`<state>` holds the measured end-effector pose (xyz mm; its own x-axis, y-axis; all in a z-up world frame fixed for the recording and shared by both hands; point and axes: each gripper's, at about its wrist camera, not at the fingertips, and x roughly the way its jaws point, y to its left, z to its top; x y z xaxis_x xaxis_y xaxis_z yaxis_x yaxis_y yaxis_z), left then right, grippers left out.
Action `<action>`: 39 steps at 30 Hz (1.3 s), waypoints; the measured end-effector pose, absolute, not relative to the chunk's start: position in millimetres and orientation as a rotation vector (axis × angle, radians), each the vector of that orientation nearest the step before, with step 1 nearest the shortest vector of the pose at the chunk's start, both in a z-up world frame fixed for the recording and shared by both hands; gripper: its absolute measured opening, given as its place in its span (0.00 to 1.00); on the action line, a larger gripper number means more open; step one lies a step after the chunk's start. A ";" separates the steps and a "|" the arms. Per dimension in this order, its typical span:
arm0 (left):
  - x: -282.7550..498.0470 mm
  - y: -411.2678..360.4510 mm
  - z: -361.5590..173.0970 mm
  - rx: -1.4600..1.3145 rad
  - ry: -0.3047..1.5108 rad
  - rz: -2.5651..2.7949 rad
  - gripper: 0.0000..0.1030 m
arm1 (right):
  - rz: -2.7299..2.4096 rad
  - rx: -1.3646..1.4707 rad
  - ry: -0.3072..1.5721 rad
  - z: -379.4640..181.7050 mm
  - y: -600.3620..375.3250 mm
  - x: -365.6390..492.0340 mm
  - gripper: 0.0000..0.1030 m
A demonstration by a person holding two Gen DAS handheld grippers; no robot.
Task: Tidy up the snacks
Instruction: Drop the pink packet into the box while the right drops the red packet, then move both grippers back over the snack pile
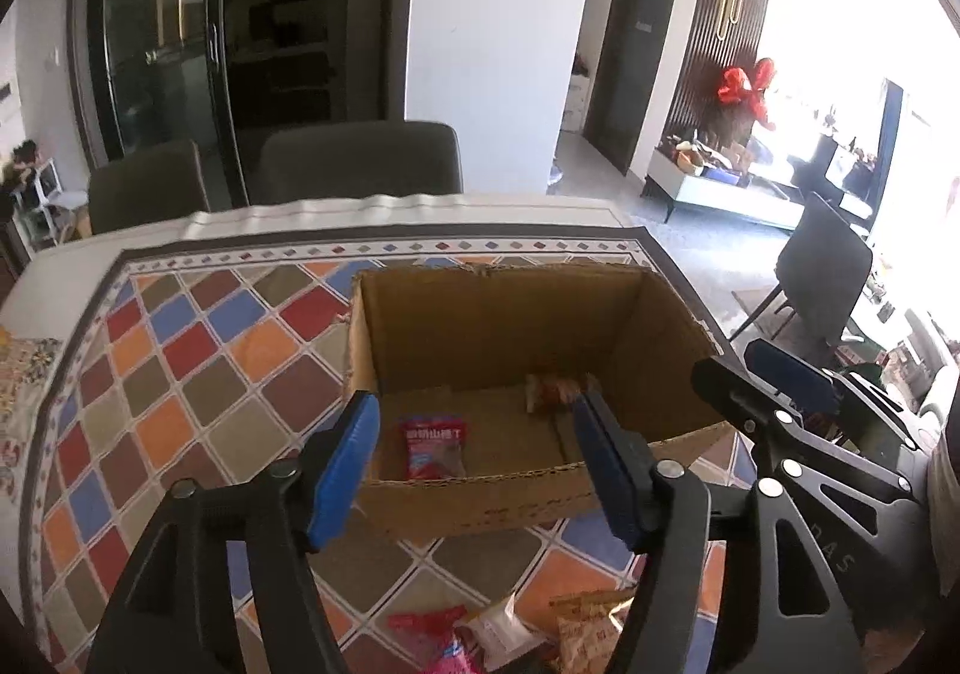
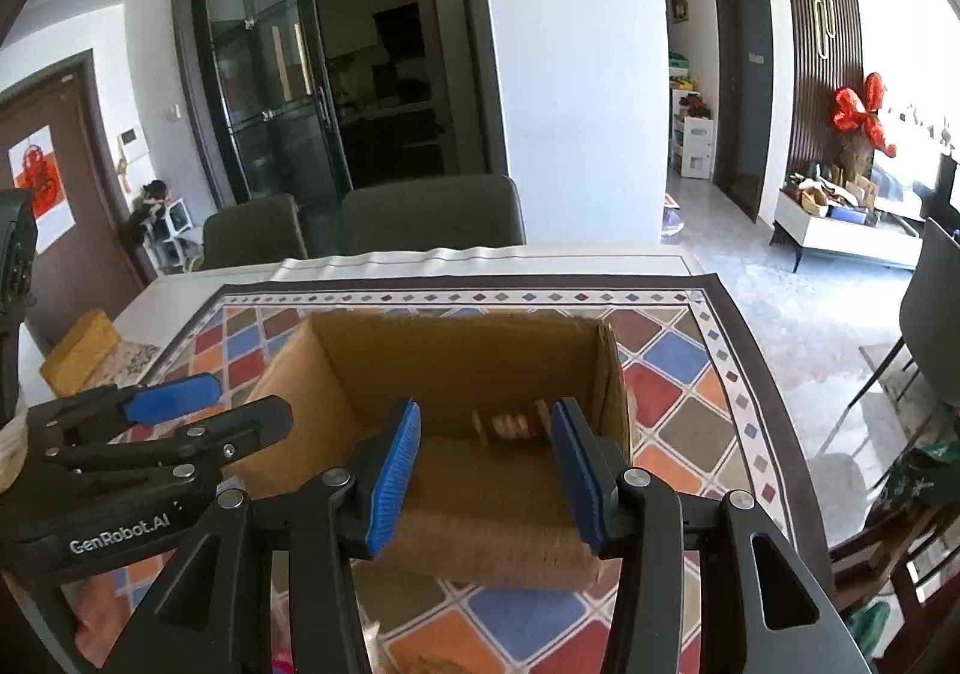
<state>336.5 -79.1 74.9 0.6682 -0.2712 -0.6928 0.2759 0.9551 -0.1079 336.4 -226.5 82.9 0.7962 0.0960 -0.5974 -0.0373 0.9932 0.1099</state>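
Observation:
An open cardboard box [image 1: 498,314] stands on the patterned tablecloth; it also shows in the right wrist view [image 2: 456,350]. Inside lie a red snack packet [image 1: 435,446] and a reddish striped packet [image 1: 552,391], which the right wrist view [image 2: 510,425] also shows. My left gripper [image 1: 474,464] is open and empty over the box's near wall. My right gripper [image 2: 486,470] is open and empty above the box's near edge; it shows from the side in the left wrist view [image 1: 762,374]. More snack packets [image 1: 510,632] lie on the cloth in front of the box.
The table [image 1: 180,374] carries a cloth of coloured diamonds. Two grey chairs [image 1: 360,164] stand at its far side. A yellow item [image 2: 81,353] lies at the table's left edge. Another chair [image 1: 822,278] stands to the right on the floor.

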 end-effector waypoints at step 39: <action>152.6 -45.1 10.0 0.014 0.702 -0.249 0.72 | 0.035 0.077 0.618 21.9 -209.0 165.1 0.54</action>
